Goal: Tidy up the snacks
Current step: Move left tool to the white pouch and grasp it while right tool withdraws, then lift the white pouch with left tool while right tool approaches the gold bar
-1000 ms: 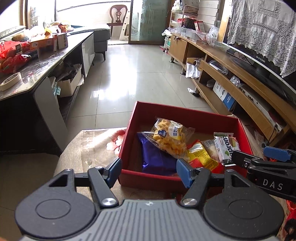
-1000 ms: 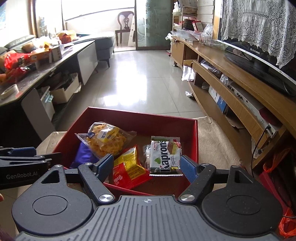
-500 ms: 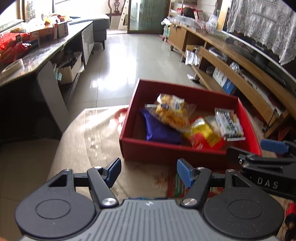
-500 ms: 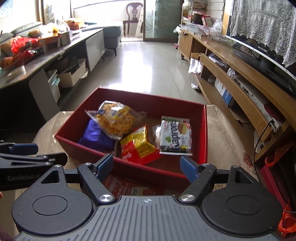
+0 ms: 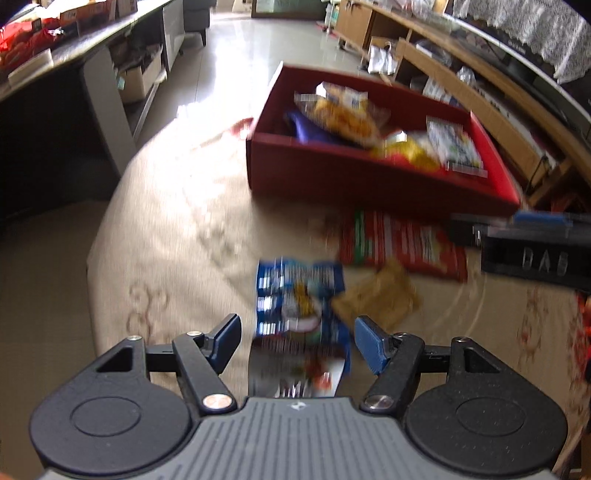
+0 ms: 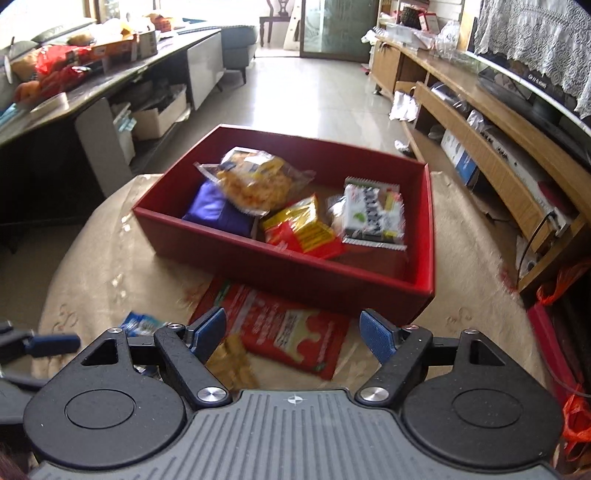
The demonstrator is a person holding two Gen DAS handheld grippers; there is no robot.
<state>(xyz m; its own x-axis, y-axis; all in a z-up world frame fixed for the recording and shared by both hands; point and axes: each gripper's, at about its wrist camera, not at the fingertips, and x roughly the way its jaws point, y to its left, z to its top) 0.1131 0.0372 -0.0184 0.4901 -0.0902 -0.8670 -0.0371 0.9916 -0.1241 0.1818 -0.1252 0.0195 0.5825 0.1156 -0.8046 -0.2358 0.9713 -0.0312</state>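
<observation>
Beige tablecloth, red box of snacks, both tools spread, holding nothing.

Your box is red. Inside: purple pouch, clear bag of orange-yellow snacks, yellow-and-red packet, white-green wafer pack. Outside on your beige floral-patterned cloth: blue packet, tan packet, red packet.

Daylight enters from the far glass door, glaring on the floor tiles. Left wrist view is heavily motion-blurred (blue packet smeared); right sharper. Fisheye edges bend and darken.
</observation>
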